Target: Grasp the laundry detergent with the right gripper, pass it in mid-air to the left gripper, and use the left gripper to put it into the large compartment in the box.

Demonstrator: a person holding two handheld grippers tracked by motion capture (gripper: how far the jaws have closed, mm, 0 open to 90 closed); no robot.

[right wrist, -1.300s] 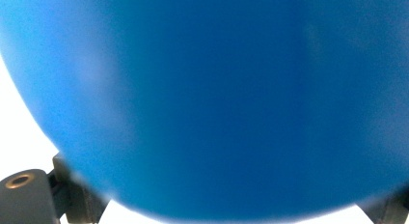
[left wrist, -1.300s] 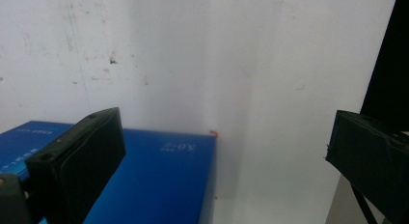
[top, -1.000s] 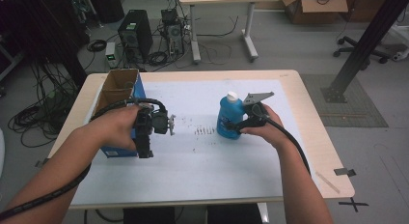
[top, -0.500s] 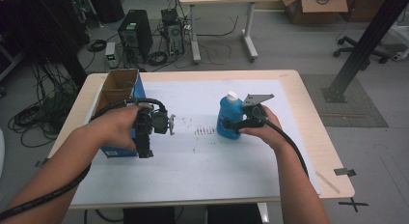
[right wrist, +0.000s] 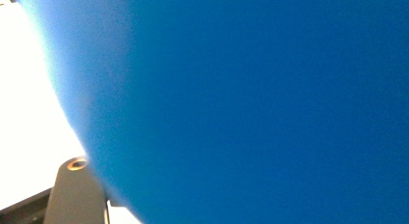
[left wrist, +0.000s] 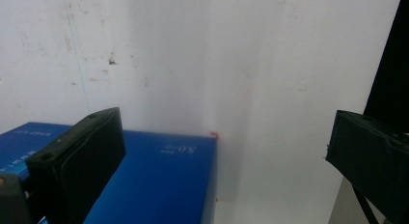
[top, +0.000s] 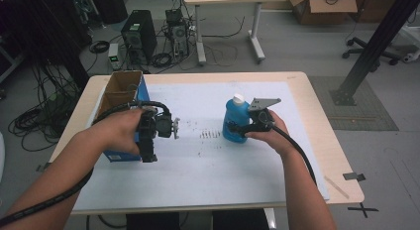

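A blue bottle (top: 235, 120) with a white cap stands upright on the white sheet, right of centre. My right gripper (top: 236, 129) holds it low on its right side, shut on it. In the right gripper view the bottle's blue wall (right wrist: 251, 103) sits very close, with one grey finger (right wrist: 77, 195) at the lower left. My left gripper (top: 149, 154) hangs over the near right corner of a blue box (top: 119, 96), pointing down. In the left gripper view its jaws stand wide open with nothing between them, above the box's blue side (left wrist: 159, 180) and the sheet.
The blue box has an open cardboard top and sits at the table's left. A white sheet (top: 208, 175) covers most of the wooden table (top: 341, 170), with small dark marks (top: 209, 134) at its middle. Cables, computers and another table stand on the floor beyond.
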